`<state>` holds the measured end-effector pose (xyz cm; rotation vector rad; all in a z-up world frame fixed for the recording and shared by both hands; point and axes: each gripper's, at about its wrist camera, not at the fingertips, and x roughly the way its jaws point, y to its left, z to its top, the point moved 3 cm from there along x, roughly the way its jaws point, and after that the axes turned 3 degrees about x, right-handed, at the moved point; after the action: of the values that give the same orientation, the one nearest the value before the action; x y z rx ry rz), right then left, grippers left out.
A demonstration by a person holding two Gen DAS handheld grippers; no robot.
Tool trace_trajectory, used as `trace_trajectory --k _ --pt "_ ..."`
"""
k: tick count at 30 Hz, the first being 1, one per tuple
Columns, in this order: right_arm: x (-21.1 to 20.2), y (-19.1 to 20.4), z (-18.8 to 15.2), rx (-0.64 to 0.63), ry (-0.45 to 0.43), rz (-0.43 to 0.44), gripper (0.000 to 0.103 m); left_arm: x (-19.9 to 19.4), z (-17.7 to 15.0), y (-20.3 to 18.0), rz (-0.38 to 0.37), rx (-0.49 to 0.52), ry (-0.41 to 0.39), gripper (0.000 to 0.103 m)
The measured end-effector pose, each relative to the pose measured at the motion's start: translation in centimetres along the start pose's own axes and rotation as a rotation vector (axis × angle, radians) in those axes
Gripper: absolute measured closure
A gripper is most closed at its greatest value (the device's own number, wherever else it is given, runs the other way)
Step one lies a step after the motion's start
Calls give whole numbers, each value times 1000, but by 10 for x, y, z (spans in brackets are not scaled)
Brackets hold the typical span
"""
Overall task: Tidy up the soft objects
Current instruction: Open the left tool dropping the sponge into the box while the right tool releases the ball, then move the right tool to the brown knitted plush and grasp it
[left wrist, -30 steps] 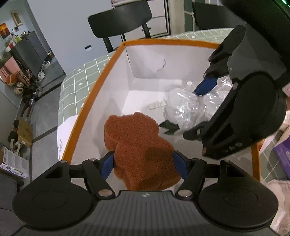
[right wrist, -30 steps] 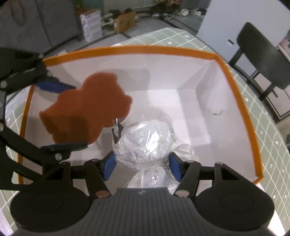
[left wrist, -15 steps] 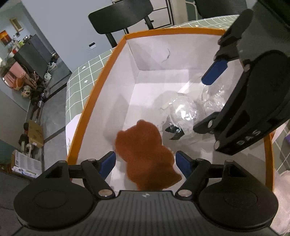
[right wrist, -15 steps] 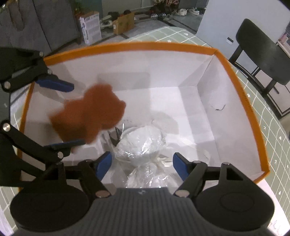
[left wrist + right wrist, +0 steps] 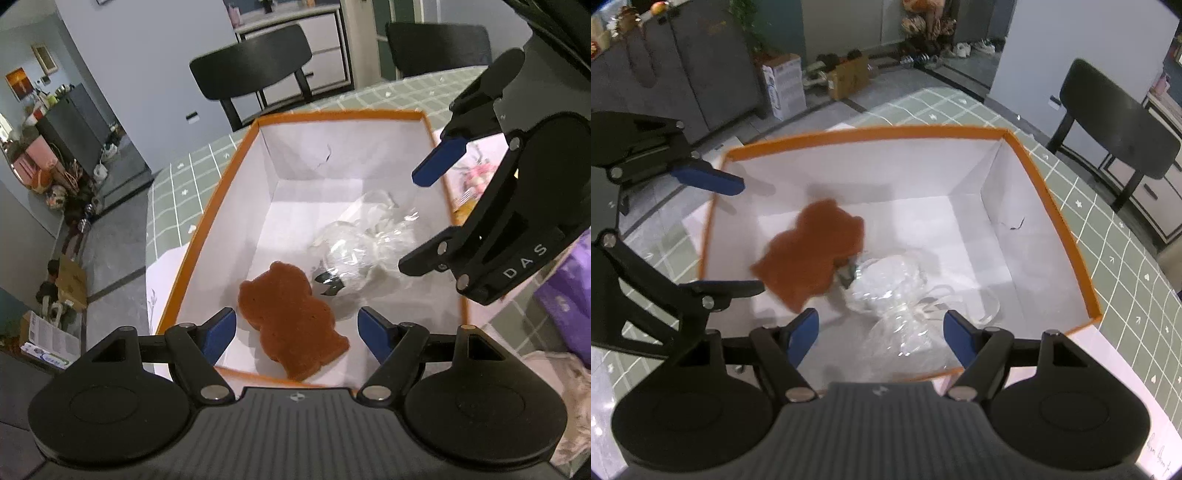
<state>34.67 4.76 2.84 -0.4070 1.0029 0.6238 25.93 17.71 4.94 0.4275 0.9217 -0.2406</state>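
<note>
A brown bear-shaped sponge [image 5: 291, 317] lies on the floor of a white box with an orange rim [image 5: 207, 221]. Beside it lies a white soft object wrapped in clear plastic [image 5: 362, 243]. My left gripper [image 5: 297, 332] is open and empty above the box's near edge. My right gripper [image 5: 879, 330] is open and empty above its side of the box; it also shows in the left wrist view [image 5: 428, 218]. The sponge [image 5: 812, 262], the plastic bundle [image 5: 890, 291] and the box rim [image 5: 1067, 236] show in the right wrist view too.
The box stands on a green checked tablecloth [image 5: 177, 192]. Black chairs [image 5: 255, 66] stand behind the table. A purple pack [image 5: 569, 295] and a pale crumpled cloth [image 5: 565, 391] lie to the right of the box. Cartons and clutter sit on the floor [image 5: 820, 74].
Both grippers opened and rose. The sponge dropped from the left gripper and the plastic bundle from the right, both landing on the box floor.
</note>
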Motion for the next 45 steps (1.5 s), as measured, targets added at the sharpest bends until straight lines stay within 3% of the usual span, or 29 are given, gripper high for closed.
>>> trace_trajectory --k 7,17,22,32,37,45 --pt "-49 25 -28 -29 -70 66 29 -53 -20 -17 -52 -13 -124 11" --pt "-79 66 -103 -107 -61 150 29 -79 -67 -59 -108 -9 -188 11" --pt "-95 83 -145 -122 -60 189 29 -94 -100 -90 -84 92 -382 11" --pt "-118 89 -231 -109 -42 208 29 -76 -135 -130 -161 80 -285 10" --pt "-125 77 -269 -54 -37 205 29 -62 -144 -158 -168 129 -227 12" --pt "-130 59 -308 -4 -16 179 29 -48 -148 -183 -209 120 -197 12"
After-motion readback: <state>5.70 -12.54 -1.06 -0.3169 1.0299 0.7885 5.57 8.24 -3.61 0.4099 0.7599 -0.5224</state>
